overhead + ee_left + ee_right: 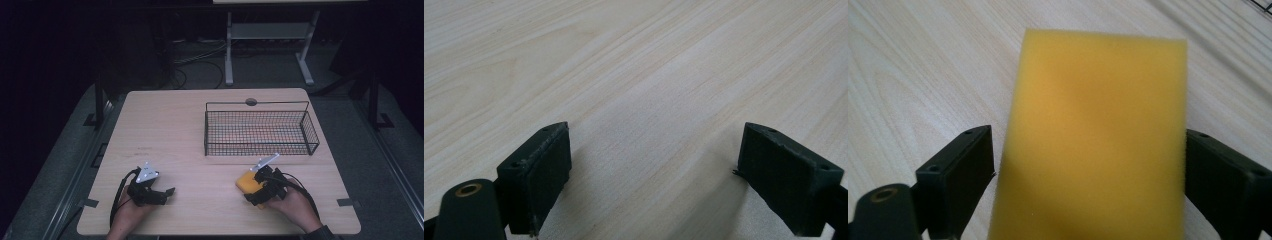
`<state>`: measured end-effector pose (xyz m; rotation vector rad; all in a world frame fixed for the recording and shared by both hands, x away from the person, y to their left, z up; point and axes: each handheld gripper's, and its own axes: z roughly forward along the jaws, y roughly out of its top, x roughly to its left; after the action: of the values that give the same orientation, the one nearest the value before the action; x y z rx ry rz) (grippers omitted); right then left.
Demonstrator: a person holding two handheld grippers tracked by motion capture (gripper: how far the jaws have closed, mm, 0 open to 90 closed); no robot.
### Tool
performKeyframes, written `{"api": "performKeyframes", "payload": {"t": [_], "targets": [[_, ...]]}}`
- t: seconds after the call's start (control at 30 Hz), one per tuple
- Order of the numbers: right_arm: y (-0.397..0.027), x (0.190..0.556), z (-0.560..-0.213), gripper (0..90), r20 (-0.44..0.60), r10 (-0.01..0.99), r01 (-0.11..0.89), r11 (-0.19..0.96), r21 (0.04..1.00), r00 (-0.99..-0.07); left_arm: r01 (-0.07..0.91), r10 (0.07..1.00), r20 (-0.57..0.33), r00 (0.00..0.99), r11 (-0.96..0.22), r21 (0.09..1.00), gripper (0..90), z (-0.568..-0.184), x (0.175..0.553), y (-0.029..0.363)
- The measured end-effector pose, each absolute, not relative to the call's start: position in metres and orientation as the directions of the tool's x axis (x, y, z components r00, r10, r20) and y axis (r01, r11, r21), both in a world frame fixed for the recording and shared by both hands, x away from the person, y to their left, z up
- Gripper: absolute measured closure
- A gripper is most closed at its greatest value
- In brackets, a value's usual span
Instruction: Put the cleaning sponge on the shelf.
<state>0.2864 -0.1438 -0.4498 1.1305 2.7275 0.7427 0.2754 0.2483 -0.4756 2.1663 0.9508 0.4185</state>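
The right tongs (pixel 256 186) are held low over the tabletop (pixel 175 130), jaws spread wide around a yellow sponge (pixel 1095 135) with a slight gap visible at one jaw. The rectangular, soft-textured sponge lies flat just before the wire basket (pixel 260 131). The left tongs (pixel 654 180) are rested open and empty.

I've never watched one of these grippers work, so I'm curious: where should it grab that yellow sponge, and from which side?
Probably across the two long side faces of the sponge, coming in from its near short end, as the right gripper is lined up. The sponge lies flat on the table, its width fits between the open jaws, and a small gap shows at the left pad.
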Motion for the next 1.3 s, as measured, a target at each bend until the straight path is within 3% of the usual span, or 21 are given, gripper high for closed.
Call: {"api": "performKeyframes", "payload": {"t": [0.43,1.3], "targets": [[-0.146,0.286,-0.449,20.8,0.076,0.682,0.632,0.623,0.461,-0.727,0.503,0.738,0.006,0.675,-0.466,0.727,13.1,-0.476,0.275,0.248],[-0.158,0.288,-0.438,21.5,0.090,0.689,0.637,0.603,0.481,-0.719,0.503,0.738,0.006,0.675,-0.466,0.728,13.0,-0.476,0.275,0.248]]}}
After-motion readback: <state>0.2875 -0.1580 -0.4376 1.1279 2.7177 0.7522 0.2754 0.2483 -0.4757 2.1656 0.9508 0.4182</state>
